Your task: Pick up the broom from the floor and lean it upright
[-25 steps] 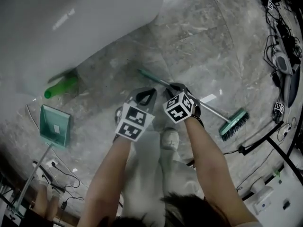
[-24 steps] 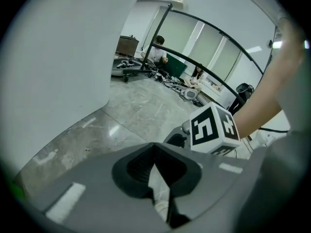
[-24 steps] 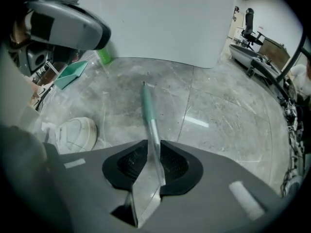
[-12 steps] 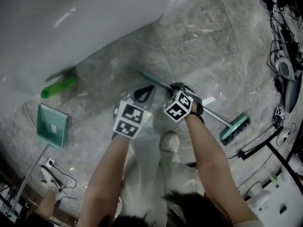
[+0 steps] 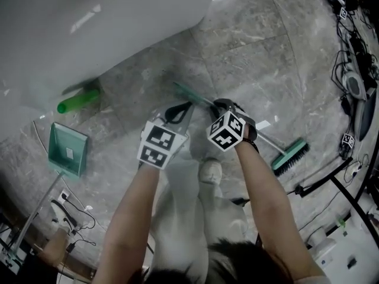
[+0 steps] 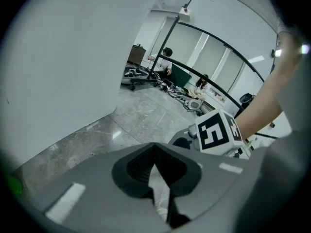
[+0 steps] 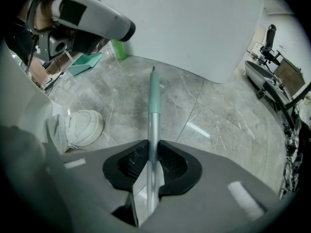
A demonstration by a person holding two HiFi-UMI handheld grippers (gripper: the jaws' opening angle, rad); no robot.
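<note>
My right gripper (image 7: 151, 165) points steeply down, jaws just closing on the broom (image 7: 153, 111); left gripper (image 6: 155, 152) clenched, empty. Head view alone shows bristles (image 5: 291, 157).

Grey marbled stone floor (image 5: 254, 58): polished, glossy, bright reflections. Long silver-and-teal broom (image 7: 153, 130): shaft of smooth shiny metal, far end sleeved in matt teal plastic. Teal plastic dustpan (image 5: 68, 149): smooth. White shoe (image 7: 82, 127): matt, cloth-like.

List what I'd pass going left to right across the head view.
Teal plastic dustpan → left gripper → right gripper, its jaws just closing on the broom's silver metal handle → broom's teal brush head → tangle of black cables.
</note>
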